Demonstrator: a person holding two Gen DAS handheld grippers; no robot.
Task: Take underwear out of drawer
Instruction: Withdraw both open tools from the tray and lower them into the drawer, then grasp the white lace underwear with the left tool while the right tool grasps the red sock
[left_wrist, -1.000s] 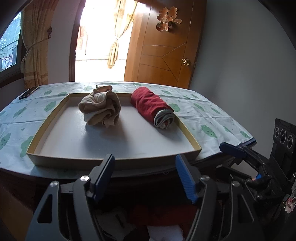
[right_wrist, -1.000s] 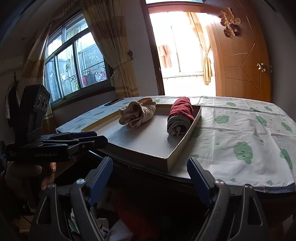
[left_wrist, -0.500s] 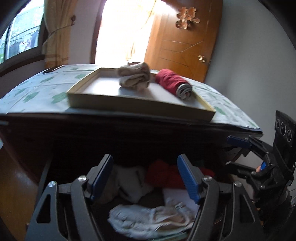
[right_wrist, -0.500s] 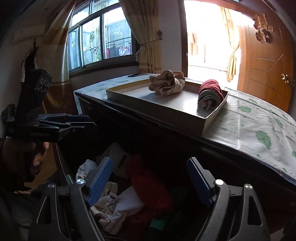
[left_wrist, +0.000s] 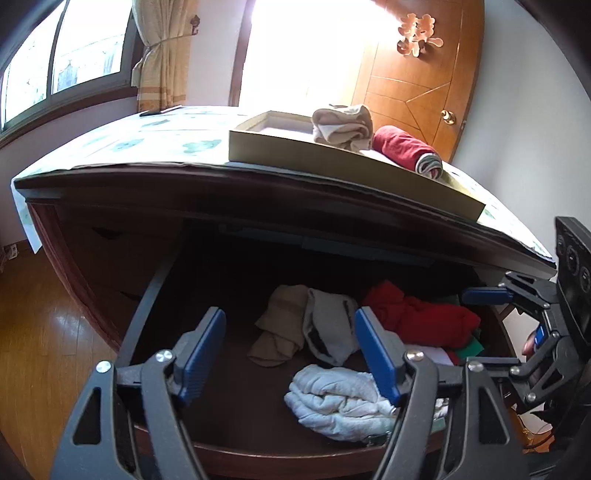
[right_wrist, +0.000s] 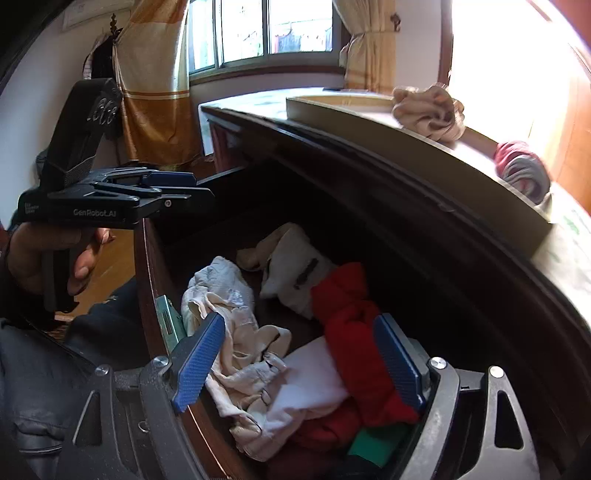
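Beneath the table, the open drawer holds jumbled underwear: a red piece just ahead of my right gripper, a pale blue one near my left gripper; both jaws spread, empty

Strong backlight: doorway blown out, glare washes right wrist's right edge. Drawer interior dim, shadowed. Heavy fisheye warp, dark corner vignette. Red roll motion-blurred.
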